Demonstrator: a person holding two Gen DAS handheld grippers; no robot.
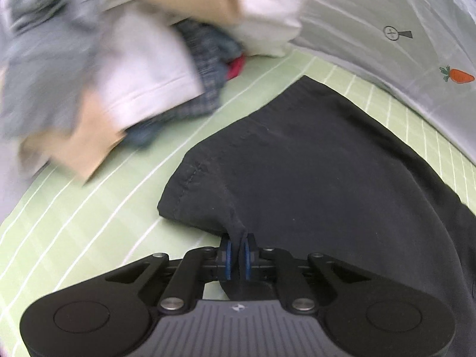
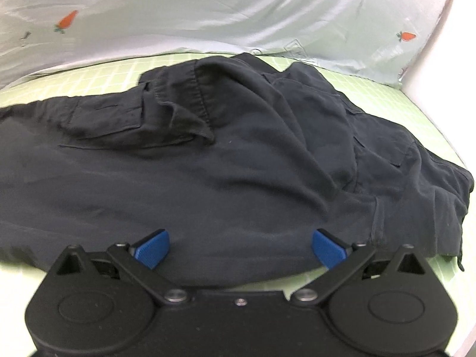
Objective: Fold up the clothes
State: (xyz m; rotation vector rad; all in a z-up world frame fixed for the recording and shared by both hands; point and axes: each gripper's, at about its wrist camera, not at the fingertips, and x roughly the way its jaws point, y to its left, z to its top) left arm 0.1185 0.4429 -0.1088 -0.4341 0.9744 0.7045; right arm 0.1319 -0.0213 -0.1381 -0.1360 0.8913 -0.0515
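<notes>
left gripper (image 1: 237, 248) pinching dark trousers (image 1: 312, 160), right gripper (image 2: 240, 248) spread wide

Probably a bedroom: checked bedsheet (image 1: 89, 226), carrot-print quilt (image 2: 208, 9).

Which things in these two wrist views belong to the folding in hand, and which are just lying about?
In the job:
- dark navy cargo trousers
- left gripper, shut on a pinch of trouser fabric
- right gripper, open over the trousers

Lying about:
- blurred pile of grey, white, tan and plaid clothes
- pale quilt with carrot print
- green grid-lined sheet
</notes>
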